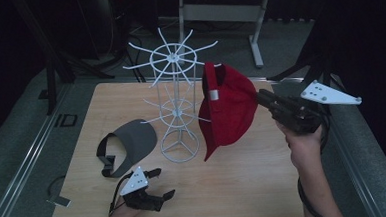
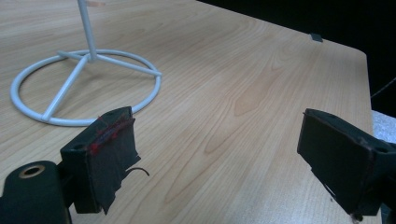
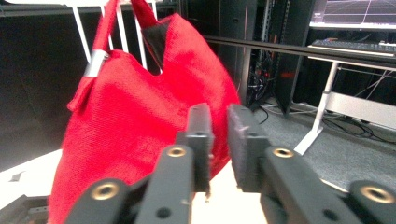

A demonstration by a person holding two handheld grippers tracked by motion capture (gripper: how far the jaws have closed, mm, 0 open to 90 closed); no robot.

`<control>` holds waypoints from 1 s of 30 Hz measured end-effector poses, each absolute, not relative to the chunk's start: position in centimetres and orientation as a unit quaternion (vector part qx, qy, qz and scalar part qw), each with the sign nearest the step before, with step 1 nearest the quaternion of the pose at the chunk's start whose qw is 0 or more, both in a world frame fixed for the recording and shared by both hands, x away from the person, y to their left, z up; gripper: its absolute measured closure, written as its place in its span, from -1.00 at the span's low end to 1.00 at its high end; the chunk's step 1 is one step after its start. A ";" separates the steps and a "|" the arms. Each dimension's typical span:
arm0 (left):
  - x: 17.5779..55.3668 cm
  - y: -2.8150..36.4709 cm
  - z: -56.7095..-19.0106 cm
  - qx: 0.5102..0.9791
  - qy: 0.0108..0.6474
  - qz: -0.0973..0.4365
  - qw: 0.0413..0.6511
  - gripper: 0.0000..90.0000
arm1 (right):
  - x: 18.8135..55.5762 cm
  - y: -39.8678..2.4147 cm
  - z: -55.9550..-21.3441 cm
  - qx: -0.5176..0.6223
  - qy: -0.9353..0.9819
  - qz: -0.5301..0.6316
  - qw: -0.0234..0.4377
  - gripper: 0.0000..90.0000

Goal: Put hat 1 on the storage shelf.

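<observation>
A red cap (image 1: 228, 111) hangs by its back strap from an upper hook of the white wire rack (image 1: 177, 89), peak pointing down. My right gripper (image 1: 259, 96) is level at the cap's right side, tips just at the cloth. Up close its jaws (image 3: 219, 121) stand a narrow gap apart, open, with the red cap (image 3: 130, 121) just beyond them and no cloth pinched. A grey visor (image 1: 132, 141) lies flat on the table left of the rack. Near the front edge, below the visor, my left gripper (image 1: 166, 182) rests wide open and empty (image 2: 219, 158), facing the rack's ring base (image 2: 84, 84).
The wooden table (image 1: 245, 186) has bare surface in front of and right of the rack. Thin hooks stick out from the rack on all sides. Grey rails run along both table sides. A desk frame (image 1: 257, 40) stands behind, and a monitor (image 3: 355, 11).
</observation>
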State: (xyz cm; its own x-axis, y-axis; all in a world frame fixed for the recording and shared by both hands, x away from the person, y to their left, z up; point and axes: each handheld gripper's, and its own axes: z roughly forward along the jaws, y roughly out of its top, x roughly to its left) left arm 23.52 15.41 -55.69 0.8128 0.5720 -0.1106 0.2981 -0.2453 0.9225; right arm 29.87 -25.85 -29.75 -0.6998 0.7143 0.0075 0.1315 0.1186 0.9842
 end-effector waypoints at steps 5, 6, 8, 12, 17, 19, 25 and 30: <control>23.5 15.4 -55.7 0.779 0.279 0.123 0.548 -0.74 | 29.6 -27.0 -29.8 0.302 0.700 0.597 0.250 0.47; 23.5 15.4 -55.7 0.779 0.278 0.122 0.548 -0.74 | 29.6 -27.6 -29.9 0.305 0.702 0.592 0.252 0.40; 23.5 15.4 -55.7 0.780 0.278 0.123 0.546 -0.74 | 29.6 -27.9 -30.1 0.306 0.703 0.591 0.252 0.38; 23.6 15.4 -55.7 0.781 0.280 0.124 0.545 -0.74 | 29.7 -29.1 -31.4 0.314 0.720 0.571 0.240 0.06; 23.5 15.4 -55.7 0.780 0.282 0.125 0.544 -0.74 | 29.8 -29.9 -32.6 0.319 0.727 0.567 0.218 -0.27; 23.5 15.4 -55.7 0.780 0.283 0.127 0.543 -0.74 | 30.0 -30.6 -33.7 0.327 0.729 0.564 0.208 -0.41; 23.5 15.4 -55.8 0.783 0.281 0.132 0.538 -0.74 | 30.3 -31.3 -36.4 0.360 0.742 0.529 0.203 -0.48; 23.4 15.4 -55.7 0.786 0.278 0.133 0.536 -0.74 | 30.1 -31.8 -39.0 0.379 0.740 0.513 0.212 -0.51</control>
State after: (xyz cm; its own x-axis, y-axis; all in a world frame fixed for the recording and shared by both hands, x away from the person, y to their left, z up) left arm 23.35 15.36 -55.70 0.8094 0.5804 -0.0894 0.2947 -0.2697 0.9168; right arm 30.13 -31.78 -39.00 -0.6225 0.7791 0.0742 0.3435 0.1867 0.9204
